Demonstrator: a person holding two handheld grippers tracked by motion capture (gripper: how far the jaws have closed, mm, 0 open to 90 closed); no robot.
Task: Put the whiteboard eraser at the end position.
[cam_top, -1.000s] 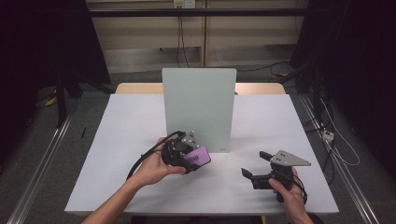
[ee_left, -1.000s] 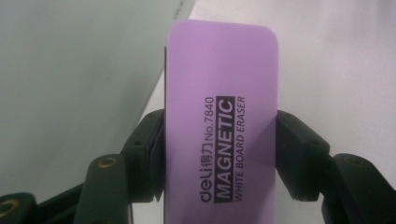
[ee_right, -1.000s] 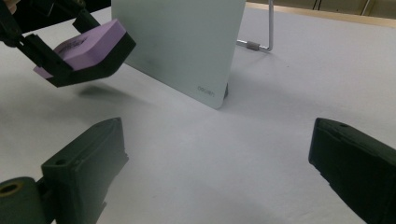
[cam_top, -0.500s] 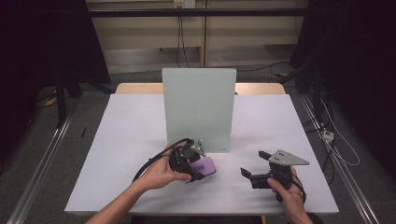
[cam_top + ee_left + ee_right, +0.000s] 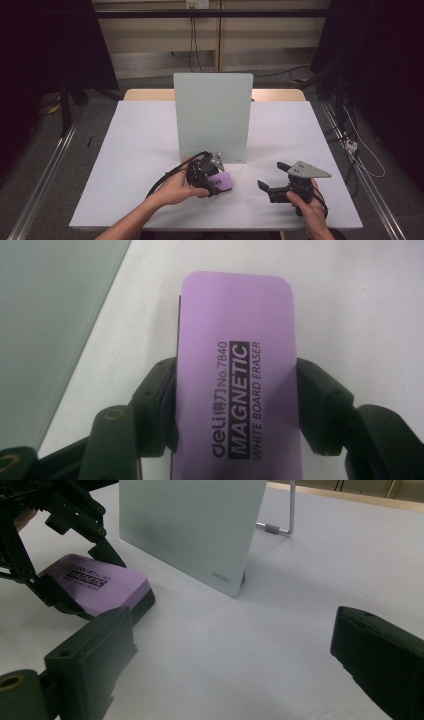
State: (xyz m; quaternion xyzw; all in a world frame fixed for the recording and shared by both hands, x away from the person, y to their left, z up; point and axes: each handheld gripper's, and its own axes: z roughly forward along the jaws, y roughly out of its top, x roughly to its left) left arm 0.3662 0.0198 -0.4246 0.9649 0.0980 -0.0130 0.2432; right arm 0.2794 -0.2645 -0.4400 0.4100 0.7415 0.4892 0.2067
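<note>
Eraser: a purple magnetic whiteboard eraser (image 5: 237, 375), printed face up, dark felt underneath; it sits low on the tabletop (image 5: 140, 150) just in front of the upright board's lower left corner, near it but apart from it. From the right gripper view its far end (image 5: 102, 582) looks to rest on the white surface; whether the gripped end is down too I cannot tell.

Left gripper: the left gripper (image 5: 212, 177) has its fingers (image 5: 155, 395) pinching the eraser across its long sides, one pad on each edge, roughly at mid-length.

Board: a pale green-grey glass whiteboard (image 5: 212, 115) stands upright on a wire stand near the middle of the tabletop, its face turned to the person.

Right gripper: the right gripper (image 5: 270, 177) rests on the tabletop to the right, well apart from the eraser, its fingers (image 5: 90, 655) spread wide with nothing between them.

Step in hand: by my reading, the eraser is being set down beside the board, or is gripped ready to be lifted to it; the pictures fit either.

Next move: if setting down, spread the fingers and draw back without dragging the eraser. If wiping, lift it, turn the felt toward the glass, and press lightly so the board does not tip on its stand.
</note>
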